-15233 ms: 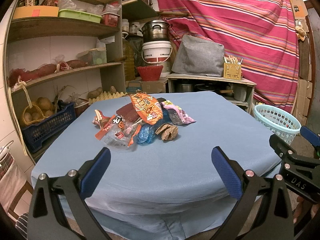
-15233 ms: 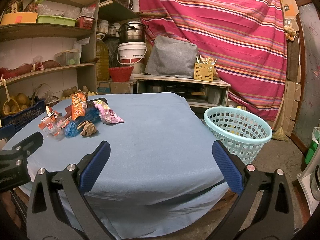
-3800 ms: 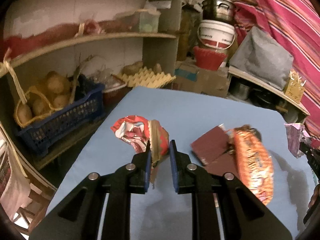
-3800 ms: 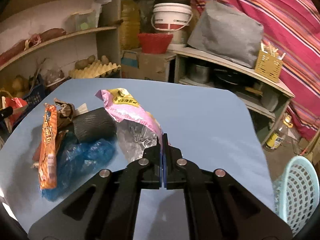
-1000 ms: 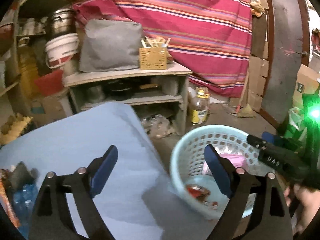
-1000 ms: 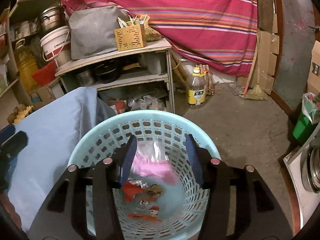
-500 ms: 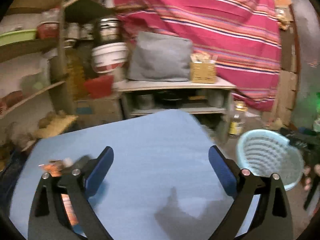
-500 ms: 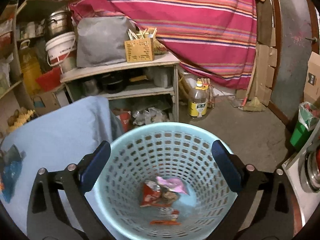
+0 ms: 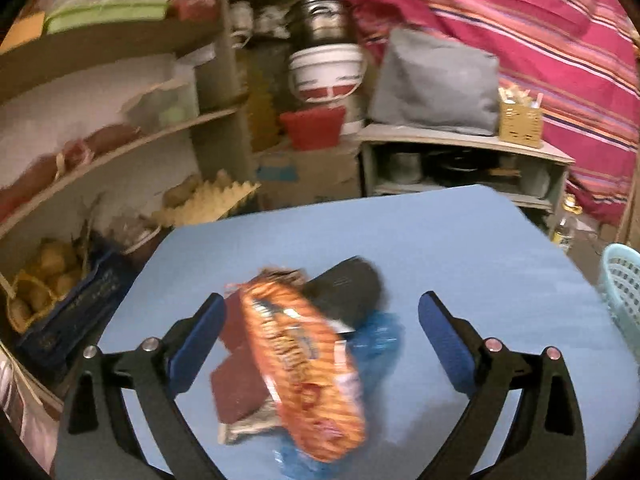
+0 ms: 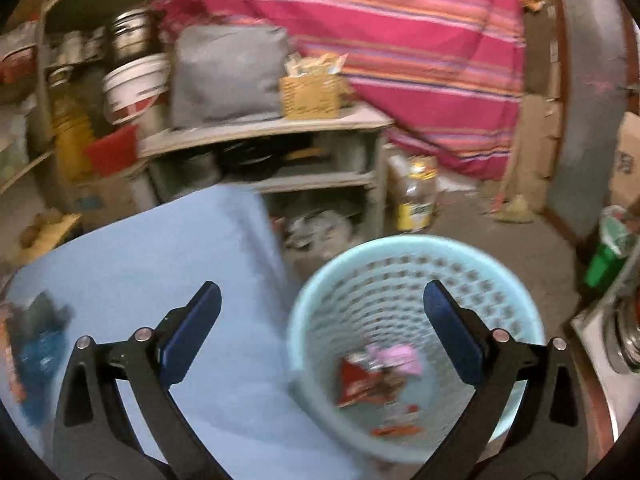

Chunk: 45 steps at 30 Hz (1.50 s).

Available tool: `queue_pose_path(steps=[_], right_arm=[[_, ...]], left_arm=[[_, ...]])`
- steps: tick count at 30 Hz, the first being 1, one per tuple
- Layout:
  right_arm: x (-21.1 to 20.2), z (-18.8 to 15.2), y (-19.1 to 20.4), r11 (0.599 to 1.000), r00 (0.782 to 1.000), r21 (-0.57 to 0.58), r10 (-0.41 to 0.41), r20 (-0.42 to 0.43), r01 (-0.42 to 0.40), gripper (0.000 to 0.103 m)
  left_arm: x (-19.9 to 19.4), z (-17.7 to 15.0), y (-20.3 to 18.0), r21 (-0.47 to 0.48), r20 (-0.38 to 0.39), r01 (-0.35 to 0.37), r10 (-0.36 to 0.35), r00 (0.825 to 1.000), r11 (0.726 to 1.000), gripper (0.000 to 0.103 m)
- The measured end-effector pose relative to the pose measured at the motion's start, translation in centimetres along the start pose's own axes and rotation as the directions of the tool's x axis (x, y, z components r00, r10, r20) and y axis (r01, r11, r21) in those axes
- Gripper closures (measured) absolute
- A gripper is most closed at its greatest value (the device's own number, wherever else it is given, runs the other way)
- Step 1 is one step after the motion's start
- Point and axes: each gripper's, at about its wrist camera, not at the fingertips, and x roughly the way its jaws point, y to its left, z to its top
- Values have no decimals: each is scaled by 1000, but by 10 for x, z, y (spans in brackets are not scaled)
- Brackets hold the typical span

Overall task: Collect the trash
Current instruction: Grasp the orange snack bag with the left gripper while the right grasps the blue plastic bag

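In the left wrist view my left gripper (image 9: 318,340) is open and empty above a trash pile on the blue table (image 9: 460,248): an orange snack bag (image 9: 304,364), a dark red wrapper (image 9: 236,384), a black roll (image 9: 344,288) and a blue plastic bag (image 9: 376,340). In the right wrist view my right gripper (image 10: 320,332) is open and empty above the light blue basket (image 10: 416,276), which holds a pink wrapper (image 10: 396,356) and red wrappers (image 10: 356,384). The pile shows blurred at the left edge of the right wrist view (image 10: 36,344).
Shelves with a blue crate (image 9: 68,312) of produce stand left of the table. A low shelf (image 9: 460,160) with pots, a grey cushion and a striped curtain are behind. The basket's rim (image 9: 620,280) shows at the right of the left wrist view. A bottle (image 10: 416,196) stands on the floor.
My left gripper has swung left and down over the trash pile on the table. My right gripper has shifted left, so the basket now sits to the right under it.
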Motion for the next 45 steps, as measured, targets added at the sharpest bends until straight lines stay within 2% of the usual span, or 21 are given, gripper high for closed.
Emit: queue_pose_path(steps=[2,4,8,12,13,16,18,19,22,26,34,40,45], right_arm=[[0,-1,12,1000,1000,-10,19,-4,-19,5],[1,-4,27,1000,1000,-14,27,9,-27,4],[7,-9,60,997,999,-63,46,-13,-47,5],[9,-13,90,991,999,-124,42,-10,-43,5],[10,-14,97,989,999,-139,45,-15,-46,5],[13,-18,114,984,998,-171,50,-30,-55,5],[13,-21,125,979,997,-191,66,-40,-72,5],[13,-23,131,976,996,-203,73,-45,-81,5],[11,-27,146,966,995,-237,90,-48,-99,5],[5,-34,167,951,990,-277,127,-59,-139,5],[-8,-55,214,906,967,-338,230,-107,-253,5],[-14,-66,254,877,936,-331,309,-167,-349,5],[-18,-78,293,848,924,-370,329,-196,-380,5]], left_arm=[[13,-4,16,-36,-36,-14,13,999,999,8],[27,-9,28,-60,-73,4,-8,997,998,8],[49,-17,32,-54,-129,29,-36,991,998,8],[57,-21,30,-36,-149,34,-39,988,999,10],[57,-21,32,-45,-143,45,-51,988,998,14],[58,-20,34,-60,-169,107,-116,979,992,37],[58,-21,31,-55,-186,119,-128,974,991,44],[58,-22,30,-47,-187,120,-127,974,992,52],[51,-21,32,-31,-171,128,-131,976,991,61],[37,-19,44,-22,-132,118,-120,984,993,66],[5,-17,81,-31,-52,93,-94,994,995,67],[-4,-15,109,-76,-29,58,-60,998,995,67],[-4,-15,123,-100,-30,51,-55,998,994,67]])
